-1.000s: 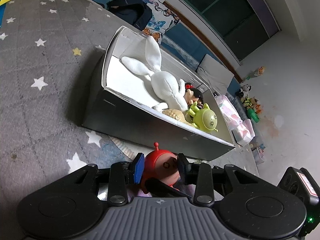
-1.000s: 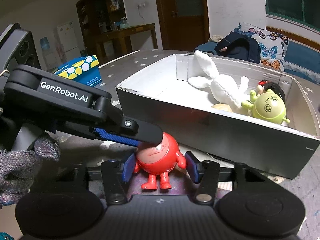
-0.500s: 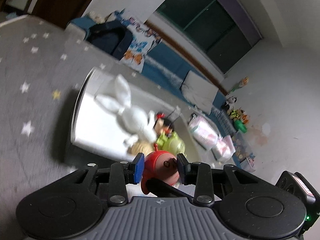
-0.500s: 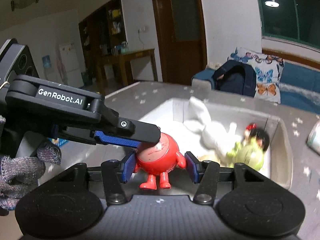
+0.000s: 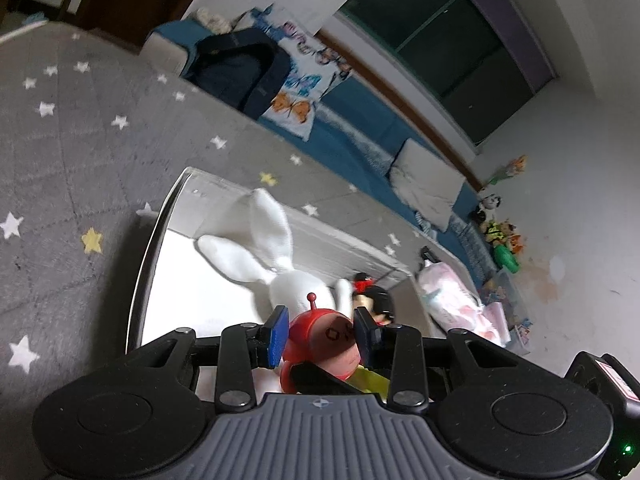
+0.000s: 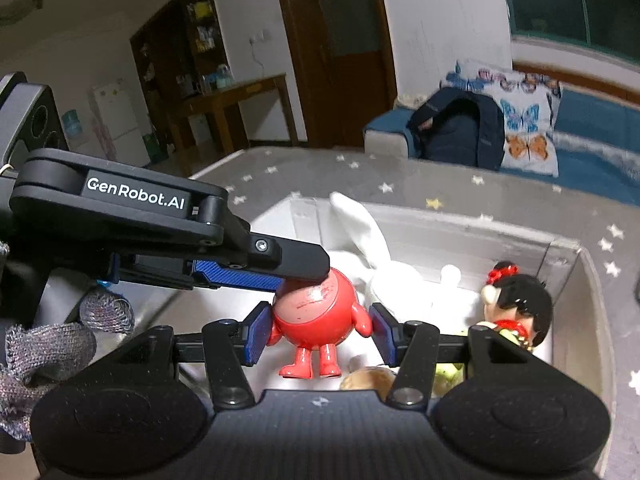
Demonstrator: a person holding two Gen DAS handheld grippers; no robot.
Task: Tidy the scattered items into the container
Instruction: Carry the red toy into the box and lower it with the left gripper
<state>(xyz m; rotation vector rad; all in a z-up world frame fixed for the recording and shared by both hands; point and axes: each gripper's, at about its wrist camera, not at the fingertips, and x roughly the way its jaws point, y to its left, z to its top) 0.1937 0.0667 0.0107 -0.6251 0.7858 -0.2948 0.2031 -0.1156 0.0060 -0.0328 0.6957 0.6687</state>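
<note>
Already the white rabbit (image 6: 384, 264), a dark-haired doll (image 6: 516, 300) and other toys lie in the container (image 6: 576, 280), while both grippers, left (image 5: 320, 330) and right (image 6: 318, 330), hold their fingers clamped on the red figure (image 6: 316, 312) above it, unreleased.

Glossy red plastic toy (image 6: 316, 312); soft white cloth rabbit (image 5: 256, 256); matt box (image 6: 576, 280).

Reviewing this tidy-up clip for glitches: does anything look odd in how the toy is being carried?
Yes: both grippers grip the same small red toy. The right gripper pinches its sides while the left gripper clamps its head, above the box holding the white rabbit. One gripper would seem enough.
</note>
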